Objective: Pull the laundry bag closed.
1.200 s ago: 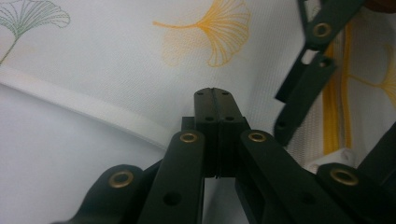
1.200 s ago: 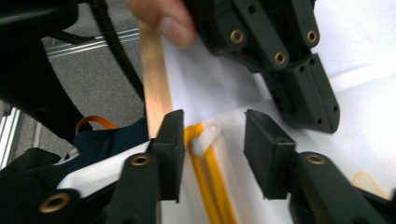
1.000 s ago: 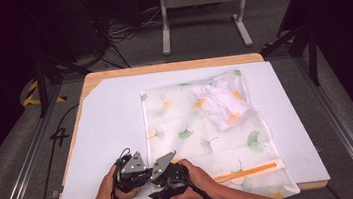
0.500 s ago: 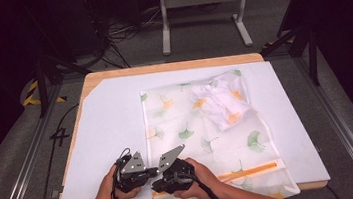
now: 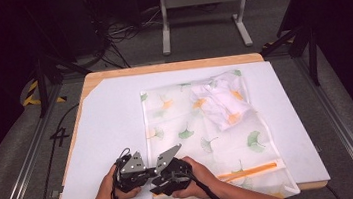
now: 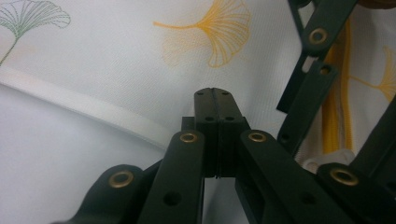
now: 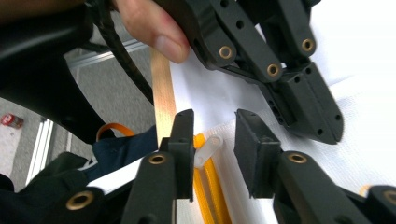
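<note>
High view: a thin mesh laundry bag (image 5: 203, 126) printed with ginkgo leaves lies flat on the white-covered bench (image 5: 107, 127), a white garment (image 5: 220, 102) inside near its far end and its orange zipper (image 5: 248, 172) along the near edge. It looks light, limp and easily snagged, so the small zipper tab is judged the best place to take hold. The left gripper (image 5: 132, 171) and right gripper (image 5: 170, 168) sit together at the bag's near left corner. Against the earlier frames both hands are in almost the same spot, and the bag has not shifted

Left gripper view: the jaws are pressed fully together just over the bag's white hem (image 6: 84, 109); whether they pinch cloth cannot be told

Right gripper view: the jaws stand partly apart and have just been opening again after closing, with the white zipper tab (image 7: 208, 147) and orange zipper teeth (image 7: 210, 191) between them, not clamped
</note>
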A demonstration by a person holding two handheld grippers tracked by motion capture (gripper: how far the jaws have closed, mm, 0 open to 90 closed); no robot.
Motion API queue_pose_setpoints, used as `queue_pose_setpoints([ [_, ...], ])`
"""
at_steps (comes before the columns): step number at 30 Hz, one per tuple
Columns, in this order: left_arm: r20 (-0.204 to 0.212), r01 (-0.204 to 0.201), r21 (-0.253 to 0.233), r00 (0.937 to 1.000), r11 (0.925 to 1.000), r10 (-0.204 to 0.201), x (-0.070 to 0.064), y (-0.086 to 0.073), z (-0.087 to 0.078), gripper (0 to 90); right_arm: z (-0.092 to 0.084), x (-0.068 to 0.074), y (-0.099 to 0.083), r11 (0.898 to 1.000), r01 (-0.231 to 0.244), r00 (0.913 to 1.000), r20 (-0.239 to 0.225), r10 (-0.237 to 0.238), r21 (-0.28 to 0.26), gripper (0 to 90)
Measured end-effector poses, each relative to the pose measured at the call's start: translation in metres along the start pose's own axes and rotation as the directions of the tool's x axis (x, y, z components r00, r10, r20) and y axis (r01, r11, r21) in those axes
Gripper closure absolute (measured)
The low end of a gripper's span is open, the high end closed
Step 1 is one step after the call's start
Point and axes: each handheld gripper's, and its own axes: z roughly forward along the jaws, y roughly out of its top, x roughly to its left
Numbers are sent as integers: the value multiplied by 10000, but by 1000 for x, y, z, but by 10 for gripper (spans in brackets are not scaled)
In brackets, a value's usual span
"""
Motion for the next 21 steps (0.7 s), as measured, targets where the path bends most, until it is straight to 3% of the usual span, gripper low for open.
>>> queue_pose_setpoints([
  [4,-21,-12,9,10000,10000,12,-1,0,0,900,7,0,1,9996,-1,9999,-137,5,293,681],
  [8,18,-46,80,10000,10000,46,0,1,0,900,7,-2,0,9997,-32,9988,-483,44,239,768],
  [10,11,-101,107,9999,9999,101,0,1,0,900,5,0,-1,9999,-18,9987,-503,27,164,845],
  [14,-9,-43,95,10000,9999,43,-1,1,0,900,1,-1,-2,10000,-76,9989,-473,77,25,898],
  [21,-25,-81,102,10000,9999,82,-1,1,0,900,-3,1,-3,9999,-49,9987,-507,42,-130,900],
])
